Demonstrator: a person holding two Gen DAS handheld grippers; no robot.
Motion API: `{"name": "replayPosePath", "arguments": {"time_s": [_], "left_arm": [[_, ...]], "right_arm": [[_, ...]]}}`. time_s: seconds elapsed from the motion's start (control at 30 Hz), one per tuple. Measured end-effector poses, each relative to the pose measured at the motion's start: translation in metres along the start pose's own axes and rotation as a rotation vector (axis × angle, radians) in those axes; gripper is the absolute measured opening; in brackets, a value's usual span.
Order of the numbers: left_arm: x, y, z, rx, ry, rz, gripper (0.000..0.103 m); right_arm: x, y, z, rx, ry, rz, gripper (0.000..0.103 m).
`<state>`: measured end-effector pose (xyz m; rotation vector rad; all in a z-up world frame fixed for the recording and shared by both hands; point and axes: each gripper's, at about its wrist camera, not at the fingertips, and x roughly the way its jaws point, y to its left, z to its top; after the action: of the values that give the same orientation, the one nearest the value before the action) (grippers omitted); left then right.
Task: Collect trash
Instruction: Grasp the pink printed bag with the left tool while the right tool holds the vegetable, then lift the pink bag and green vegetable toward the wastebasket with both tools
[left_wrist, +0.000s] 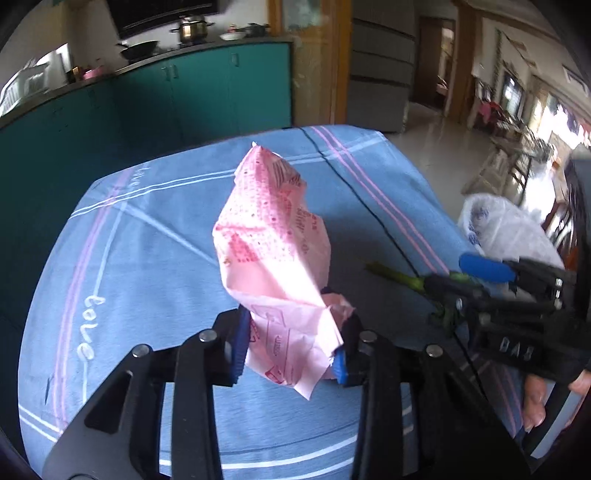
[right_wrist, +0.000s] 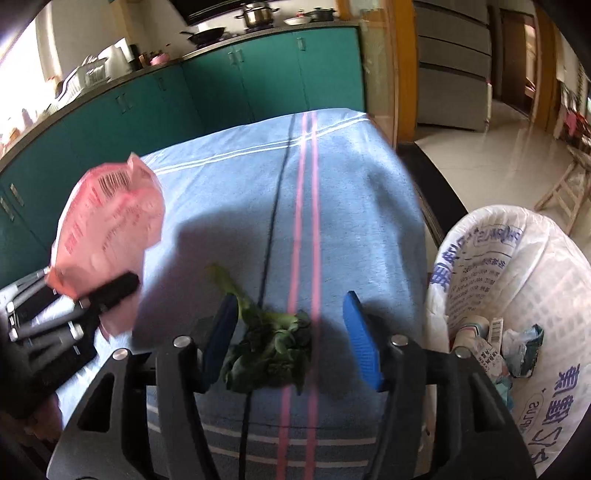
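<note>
Left wrist view: the left hand-held gripper (left_wrist: 291, 347) is clamped on a pink wrapper (left_wrist: 273, 236), raised above the blue-clothed desk (left_wrist: 147, 258). Right wrist view: the right hand-held gripper (right_wrist: 291, 339) stands partly open, straddling a green vegetable scrap (right_wrist: 269, 347) lying on the desk, pads not pressing. Beyond, right of the desk, the lined trash bin (right_wrist: 517, 280) waits. Recommended: centre the scrap, lower, then close fully before lifting.

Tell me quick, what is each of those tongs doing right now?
Left tongs: closed on the pink wrapper.
Right tongs: open, with the green vegetable scrap between the pads, not gripped.
</note>
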<state>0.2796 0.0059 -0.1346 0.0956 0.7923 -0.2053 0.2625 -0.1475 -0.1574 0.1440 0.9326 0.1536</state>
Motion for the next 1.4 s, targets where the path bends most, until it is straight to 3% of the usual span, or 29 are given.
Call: {"name": "replayPosePath", "arguments": {"time_s": [0.33,0.47,0.77,1.4], "left_arm": [[-0.036,0.038,0.002,-0.093,-0.118,0.084,0.036],[-0.040,0.042,0.003,-0.101,-0.127,0.094,0.037],[-0.041,0.037,0.000,-0.071,-0.142,0.128,0.036],[-0.049,0.025,-0.009,-0.036,-0.171,0.152,0.036]], "right_arm": [[0.007,0.029,-0.009,-0.156,0.001,-0.060,0.060],[0.004,0.035,-0.011,-0.188,-0.014,-0.062,0.036],[-0.006,0.036,-0.011,-0.207,-0.064,-0.066,0.017],[-0.040,0.014,-0.005,-0.114,-0.165,0.046,0.015]]}}
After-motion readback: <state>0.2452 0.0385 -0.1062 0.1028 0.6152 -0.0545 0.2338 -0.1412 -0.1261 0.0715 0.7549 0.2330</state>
